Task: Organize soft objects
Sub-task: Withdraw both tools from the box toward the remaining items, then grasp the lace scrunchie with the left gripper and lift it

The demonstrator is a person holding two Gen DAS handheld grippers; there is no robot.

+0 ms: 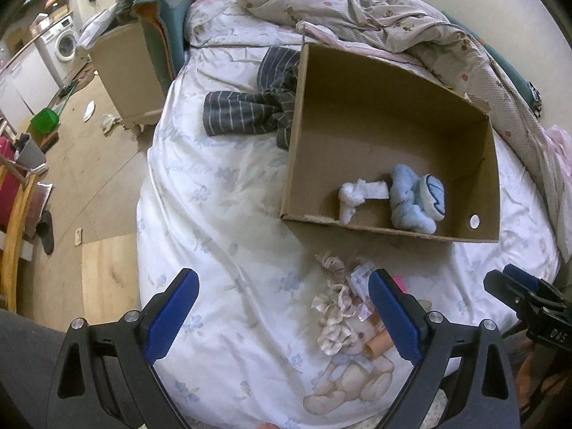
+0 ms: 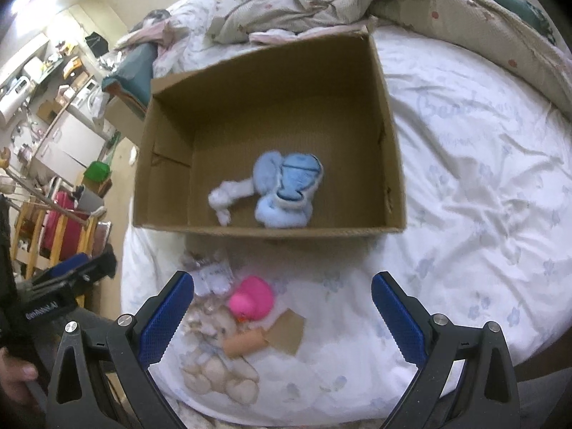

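Landmark: open cardboard box [image 2: 388, 136] standing on the bed [image 2: 482, 178], which is covered by a white floral duvet.

Inside the box, toward its near wall: a light blue plush toy [image 2: 286, 189] and, touching its left side, a small white soft item [image 2: 225, 196]. The rest of the box floor is bare cardboard.

Outside, just before the near wall: a pink rubber duck [image 2: 252, 298], a pale beige plush bear [image 2: 218, 375], a peach-coloured cylinder [image 2: 245, 345], a cardboard scrap [image 2: 287, 330] and a crinkled clear wrapper [image 2: 212, 275], clustered together. A frilly cream fabric piece [image 1: 336, 318] lies with them.

Against the box's left wall, outside: a grey striped garment [image 1: 250, 107]. Behind the far wall: a crumpled beige blanket [image 1: 411, 25].

Left gripper [image 1: 284, 314]: fingers spread wide, holding nothing, poised over the cluster. Right gripper [image 2: 282, 316]: fingers equally wide apart, empty, above the duck and bear.
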